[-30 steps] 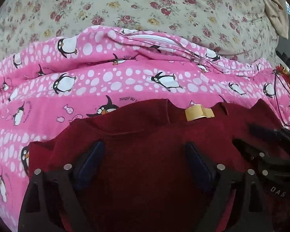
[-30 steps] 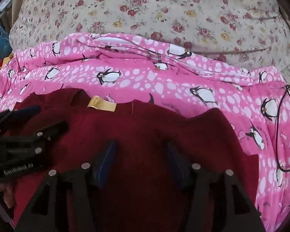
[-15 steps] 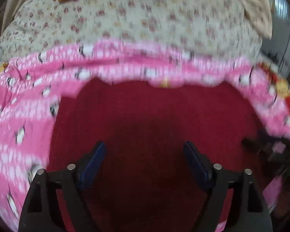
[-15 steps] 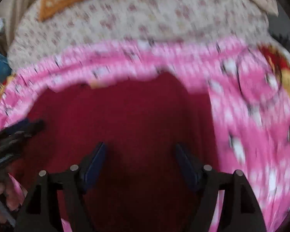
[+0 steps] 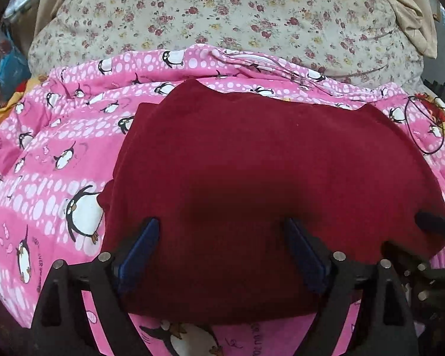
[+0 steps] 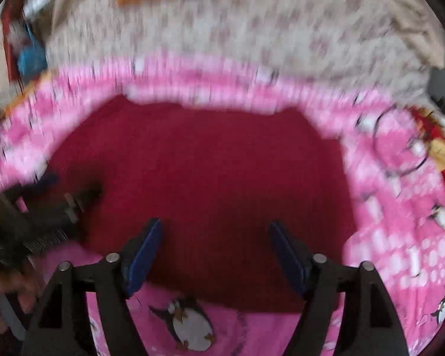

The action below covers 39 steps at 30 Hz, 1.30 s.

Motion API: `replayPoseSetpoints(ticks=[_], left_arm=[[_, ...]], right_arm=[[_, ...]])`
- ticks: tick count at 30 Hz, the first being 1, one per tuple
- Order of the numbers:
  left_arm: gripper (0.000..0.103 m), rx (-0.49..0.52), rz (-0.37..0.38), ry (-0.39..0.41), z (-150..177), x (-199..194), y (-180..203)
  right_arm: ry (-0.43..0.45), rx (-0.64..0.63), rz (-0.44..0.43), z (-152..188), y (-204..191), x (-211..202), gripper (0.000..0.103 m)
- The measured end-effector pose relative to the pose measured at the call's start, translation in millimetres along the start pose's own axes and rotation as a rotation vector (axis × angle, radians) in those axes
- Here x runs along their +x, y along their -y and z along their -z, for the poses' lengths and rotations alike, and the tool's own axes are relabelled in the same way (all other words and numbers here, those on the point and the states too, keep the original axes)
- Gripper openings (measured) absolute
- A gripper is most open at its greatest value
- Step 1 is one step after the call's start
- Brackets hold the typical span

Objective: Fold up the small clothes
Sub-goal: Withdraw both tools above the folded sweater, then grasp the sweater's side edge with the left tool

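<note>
The dark red top (image 5: 270, 178) lies flat on the pink penguin blanket (image 5: 44, 154), folded over so no tag shows. One fold looks done. The left gripper (image 5: 222, 255) is wide open and holds nothing. The right gripper (image 6: 215, 252) has just been opening, and nothing is pinched in it. Next, I think, they must pinch an edge and fold it again.

Home bedroom: bed with pink penguin-print duvet (image 5: 59, 154), floral quilt (image 5: 237, 23) behind (bedding fills view).
</note>
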<state>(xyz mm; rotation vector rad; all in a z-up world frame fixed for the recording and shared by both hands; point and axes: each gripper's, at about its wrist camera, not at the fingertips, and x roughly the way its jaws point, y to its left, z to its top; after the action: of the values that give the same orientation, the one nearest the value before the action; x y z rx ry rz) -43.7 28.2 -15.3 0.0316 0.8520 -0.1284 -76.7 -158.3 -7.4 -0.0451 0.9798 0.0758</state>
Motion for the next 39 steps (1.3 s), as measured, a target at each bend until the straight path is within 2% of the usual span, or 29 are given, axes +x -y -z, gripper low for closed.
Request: replayPoseSetpoints(ticks=[2, 7, 14, 16, 19, 21, 23, 27, 29, 31, 34, 35, 37, 39], left_arm=[[0.078, -0.013, 0.004, 0.005, 1, 1, -1], [0.079, -0.023, 0.010, 0.004, 1, 2, -1], [0.080, -0.038, 0.017, -0.002, 1, 2, -1], [0.080, -0.038, 0.014, -0.001, 1, 2, -1], [0.080, -0.033, 0.012, 0.003, 2, 2, -2], [0.080, -0.034, 0.012, 0.004, 2, 2, -2], [0.080, -0.033, 0.009, 0.006, 2, 2, -2], [0.081, -0.037, 0.003, 0.011, 3, 2, 0], [0.081, -0.039, 0.001, 0.012, 3, 2, 0], [0.082, -0.037, 0.002, 0.014, 2, 3, -1], [0.083, -0.044, 0.008, 0.014, 2, 3, -2], [0.082, -0.050, 0.027, 0.012, 1, 1, -4], [0.081, -0.108, 0.156, 0.005, -4, -8, -18], [0.080, -0.190, 0.247, 0.065, -10, -31, -45]], right_arm=[[0.028, 0.012, 0.005, 2, 0, 2, 0.088], [0.019, 0.012, 0.020, 1, -1, 5, 0.093], [0.018, 0.014, 0.029, -3, 0, 1, 0.093], [0.072, 0.035, 0.026, -8, 2, -11, 0.091], [0.204, 0.076, 0.032, -18, 8, -32, 0.091], [0.242, 0.090, 0.027, -31, 12, -34, 0.091], [0.217, 0.079, 0.028, -47, 14, -25, 0.091], [0.050, 0.034, 0.013, -70, 19, 16, 0.091], [-0.005, 0.035, 0.008, -67, 22, 33, 0.092], [0.058, 0.043, -0.005, -55, 25, 34, 0.093], [0.087, 0.052, 0.022, -51, 21, 31, 0.095], [0.097, 0.064, 0.024, -49, 21, 31, 0.095], [0.104, 0.062, 0.031, -49, 19, 30, 0.096], [0.102, 0.062, 0.033, -49, 19, 30, 0.096]])
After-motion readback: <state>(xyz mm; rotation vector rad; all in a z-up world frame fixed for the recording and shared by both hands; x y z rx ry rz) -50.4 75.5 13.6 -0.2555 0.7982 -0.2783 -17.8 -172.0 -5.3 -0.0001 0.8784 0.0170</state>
